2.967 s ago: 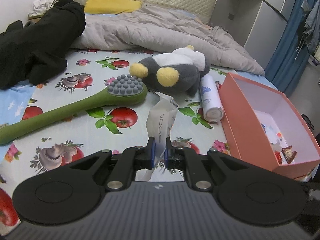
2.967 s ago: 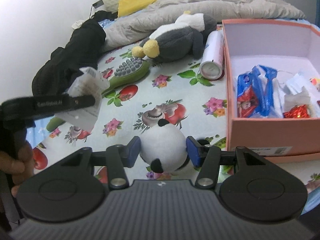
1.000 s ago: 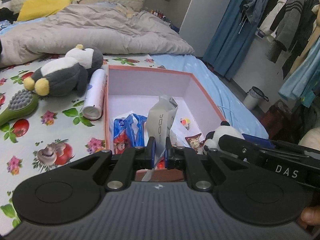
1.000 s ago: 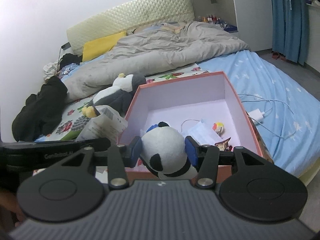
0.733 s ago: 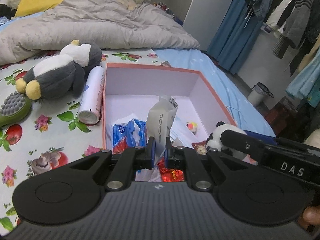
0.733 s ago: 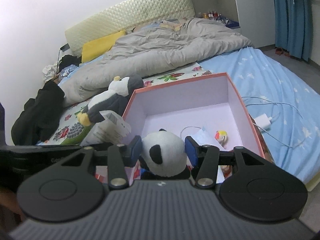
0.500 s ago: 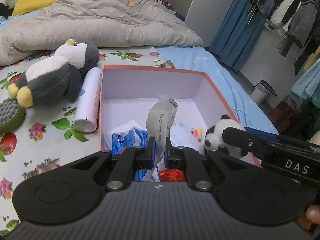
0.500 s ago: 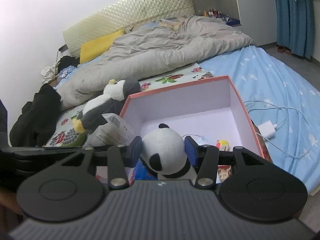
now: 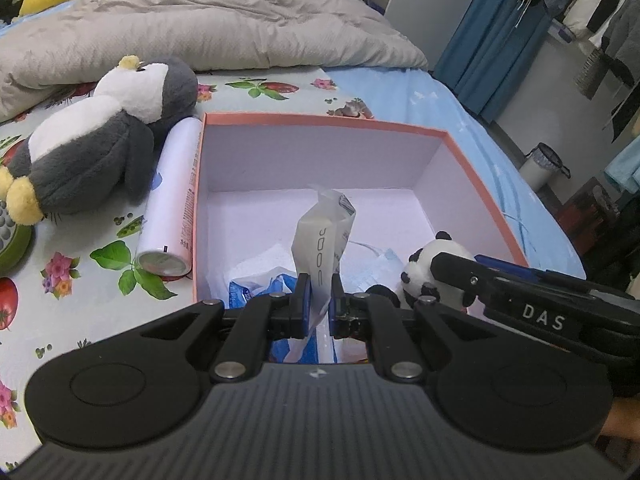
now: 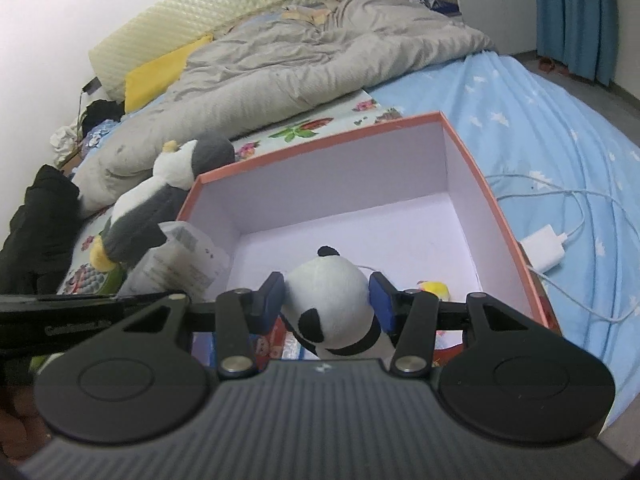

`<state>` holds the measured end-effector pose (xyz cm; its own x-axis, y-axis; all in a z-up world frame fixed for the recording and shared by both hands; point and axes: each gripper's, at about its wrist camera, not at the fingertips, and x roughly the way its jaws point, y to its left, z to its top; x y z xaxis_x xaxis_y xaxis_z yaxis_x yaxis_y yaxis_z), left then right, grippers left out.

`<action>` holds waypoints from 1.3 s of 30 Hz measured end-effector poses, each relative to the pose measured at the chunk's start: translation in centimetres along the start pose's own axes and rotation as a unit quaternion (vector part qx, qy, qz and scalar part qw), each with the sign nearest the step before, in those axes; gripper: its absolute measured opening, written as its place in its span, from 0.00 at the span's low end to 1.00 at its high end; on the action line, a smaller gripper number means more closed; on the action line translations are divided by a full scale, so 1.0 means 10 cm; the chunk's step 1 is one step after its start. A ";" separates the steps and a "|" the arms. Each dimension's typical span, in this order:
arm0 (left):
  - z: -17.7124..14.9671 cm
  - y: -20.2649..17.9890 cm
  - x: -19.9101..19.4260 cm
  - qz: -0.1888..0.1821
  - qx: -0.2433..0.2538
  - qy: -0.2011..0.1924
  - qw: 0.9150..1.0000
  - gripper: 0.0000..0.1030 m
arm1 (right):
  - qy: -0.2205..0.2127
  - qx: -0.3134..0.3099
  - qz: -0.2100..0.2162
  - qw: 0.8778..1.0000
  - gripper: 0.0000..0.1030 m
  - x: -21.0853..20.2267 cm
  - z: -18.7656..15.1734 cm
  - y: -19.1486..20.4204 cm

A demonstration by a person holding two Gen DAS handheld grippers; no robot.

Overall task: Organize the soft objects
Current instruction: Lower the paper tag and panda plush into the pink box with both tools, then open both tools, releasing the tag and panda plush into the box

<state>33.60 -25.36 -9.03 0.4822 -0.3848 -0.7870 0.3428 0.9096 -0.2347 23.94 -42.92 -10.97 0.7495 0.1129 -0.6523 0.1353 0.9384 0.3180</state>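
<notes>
My left gripper (image 9: pixel 319 307) is shut on a white plastic packet (image 9: pixel 325 236) and holds it over the near part of the orange box (image 9: pixel 320 121). My right gripper (image 10: pixel 327 305) is shut on a small panda plush (image 10: pixel 332 304), held over the same box (image 10: pixel 316 146); the panda also shows in the left wrist view (image 9: pixel 430 268). The packet shows at the left in the right wrist view (image 10: pixel 182 258). A grey and white penguin plush (image 9: pixel 100 144) lies on the bed left of the box.
A white spray can (image 9: pixel 172 204) lies along the box's left wall. Blue wrappers (image 9: pixel 256 288) and small items lie inside the box. A green massage brush (image 9: pixel 10 236) is at the far left. A grey duvet (image 9: pixel 200 20) lies behind. A white charger and cable (image 10: pixel 548 248) lie right of the box.
Both grippers have moved from the bed surface over to the box and a little further in over it, each still holding its object. The panda sits lower toward the box's inside.
</notes>
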 end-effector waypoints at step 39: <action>-0.70 -0.40 -2.26 -0.038 0.037 -0.137 0.989 0.39 | -0.121 -0.026 0.012 0.992 0.63 -2.03 -0.40 0.56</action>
<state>15.70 -19.18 5.74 0.6499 -0.4886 -0.5821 0.4401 0.8664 -0.2359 6.89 -38.65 1.37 0.8866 0.0589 -0.4588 0.0871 0.9529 0.2906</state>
